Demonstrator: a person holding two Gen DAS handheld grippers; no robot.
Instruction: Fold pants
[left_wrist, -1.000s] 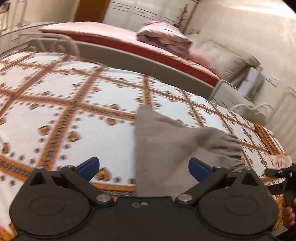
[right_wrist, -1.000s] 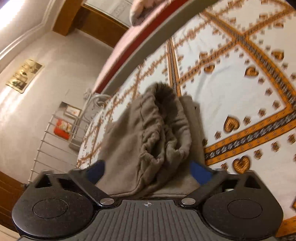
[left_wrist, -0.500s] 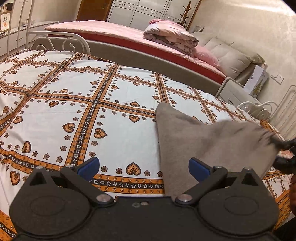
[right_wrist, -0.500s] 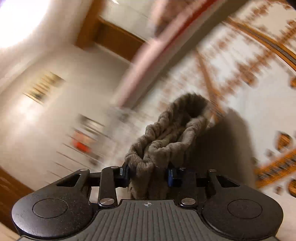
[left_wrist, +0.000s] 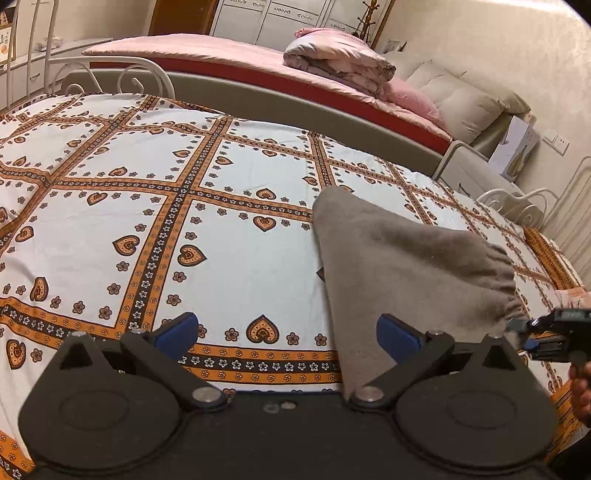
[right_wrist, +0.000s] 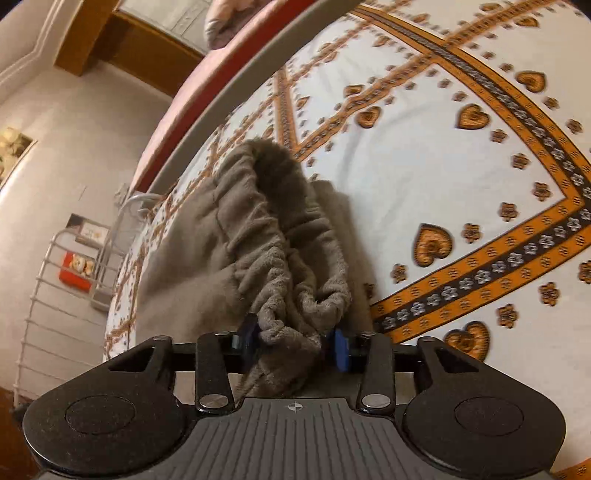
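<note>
Grey-brown pants (left_wrist: 406, 273) lie folded on the patterned bedspread (left_wrist: 155, 206), elastic waistband toward the right. My left gripper (left_wrist: 286, 332) is open and empty, its blue pads just short of the pants' near edge. My right gripper (right_wrist: 293, 341) is shut on the bunched elastic waistband (right_wrist: 291, 266) of the pants and holds it slightly raised; it shows at the right edge of the left wrist view (left_wrist: 554, 332).
A second bed with a pink cover (left_wrist: 221, 55) and a folded quilt (left_wrist: 336, 59) stands behind. A white metal bed frame (left_wrist: 110, 77) rims the far side. A wall and a metal rack (right_wrist: 48, 280) lie left in the right wrist view.
My right gripper closed on the waistband and lifted it, then lowered it somewhat. The left gripper stayed open and shifted left relative to the pants.
</note>
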